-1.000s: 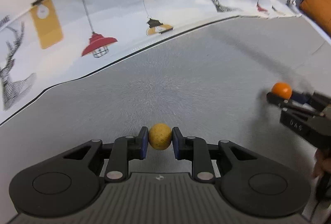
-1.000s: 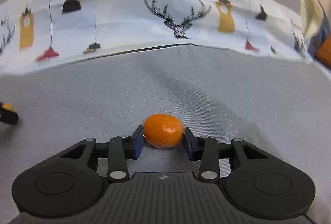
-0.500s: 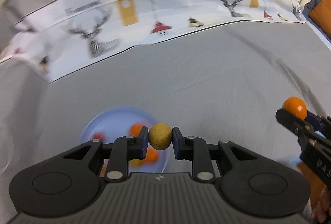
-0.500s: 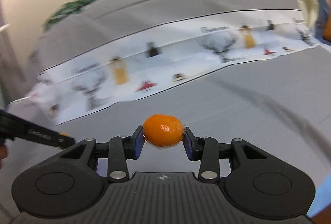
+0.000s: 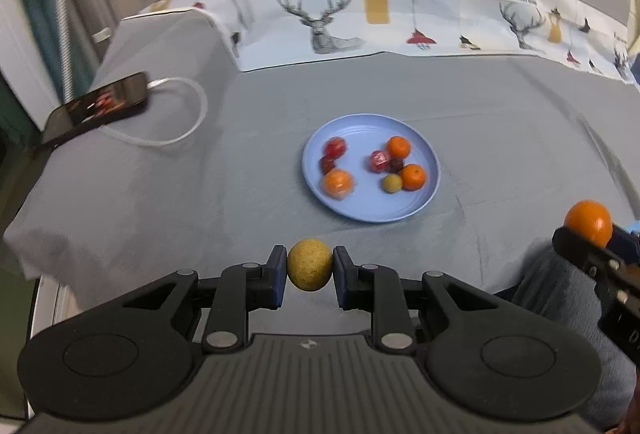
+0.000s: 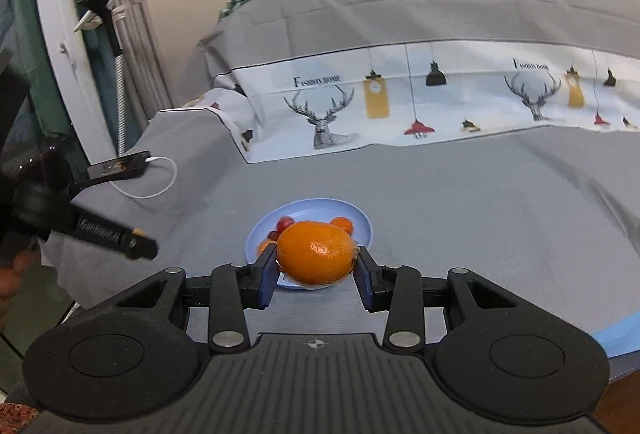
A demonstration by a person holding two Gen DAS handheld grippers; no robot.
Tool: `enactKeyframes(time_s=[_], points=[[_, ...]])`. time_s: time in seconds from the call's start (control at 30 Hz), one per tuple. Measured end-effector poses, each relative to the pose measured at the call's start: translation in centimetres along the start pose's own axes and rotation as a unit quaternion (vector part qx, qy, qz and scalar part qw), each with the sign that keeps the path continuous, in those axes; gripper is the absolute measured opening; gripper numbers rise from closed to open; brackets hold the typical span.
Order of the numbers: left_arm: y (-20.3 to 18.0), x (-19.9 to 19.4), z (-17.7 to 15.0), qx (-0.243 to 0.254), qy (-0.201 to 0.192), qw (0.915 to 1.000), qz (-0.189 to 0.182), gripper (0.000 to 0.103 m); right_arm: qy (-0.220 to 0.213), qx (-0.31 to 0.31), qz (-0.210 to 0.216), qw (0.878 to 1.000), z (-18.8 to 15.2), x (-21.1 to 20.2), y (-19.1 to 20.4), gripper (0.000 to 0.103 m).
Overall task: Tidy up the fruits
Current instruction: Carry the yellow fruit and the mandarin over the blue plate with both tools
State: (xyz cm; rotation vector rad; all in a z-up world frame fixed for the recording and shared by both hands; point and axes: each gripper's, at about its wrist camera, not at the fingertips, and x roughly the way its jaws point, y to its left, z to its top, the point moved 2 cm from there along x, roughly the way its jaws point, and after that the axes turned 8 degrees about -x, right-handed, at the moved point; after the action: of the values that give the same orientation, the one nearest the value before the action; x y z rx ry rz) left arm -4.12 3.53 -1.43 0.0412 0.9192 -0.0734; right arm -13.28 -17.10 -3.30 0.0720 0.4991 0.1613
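The blue plate (image 5: 430, 189) sits at the centre of the left wrist view on the grey bed sheet (image 5: 500, 121). It holds three oranges (image 5: 338, 182), red fruits (image 5: 335, 147) and one small yellow-brown fruit (image 5: 392, 182).

The left tongs (image 5: 310, 270), low in the frame, are closed on a yellow-brown fruit (image 5: 310, 265) pinched between the blue pads. The right tongs (image 6: 316, 266) clamp a mandarin (image 6: 316, 252), which covers part of the plate behind it.

A phone (image 5: 104, 101) with a white cable (image 5: 180, 129) lies at the left edge.

Half a second ago the plate was blurred and partly hidden just behind the left tongs; now it lies sharp and farther up the frame.
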Motion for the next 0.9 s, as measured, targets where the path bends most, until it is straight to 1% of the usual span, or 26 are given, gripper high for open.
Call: enactKeyframes(time_s=[0.13, 0.3, 0.57, 0.9], points=[[1.5, -1.4, -1.3, -0.015, -0.011, 0.9998, -0.006, 0.027, -0.005, -0.031, 0.003, 1.000, 0.0, -0.9, 2.3, 0.041], [1.9, -2.1, -1.7, -0.022, -0.018, 0.9994, -0.018, 0.027, -0.016, -0.062, 0.005, 0.998, 0.3, -1.9, 4.3, 0.041], [2.3, -3.0, -2.2, -0.029, -0.026, 0.9990, -0.021, 0.027, -0.024, -0.075, 0.007, 0.997, 0.5, -2.5, 4.9, 0.041], [1.8, -2.9, -2.3, -0.020, -0.027, 0.9992, -0.023, 0.027, -0.024, -0.069, 0.003, 0.997, 0.0, -2.7, 4.4, 0.041]])
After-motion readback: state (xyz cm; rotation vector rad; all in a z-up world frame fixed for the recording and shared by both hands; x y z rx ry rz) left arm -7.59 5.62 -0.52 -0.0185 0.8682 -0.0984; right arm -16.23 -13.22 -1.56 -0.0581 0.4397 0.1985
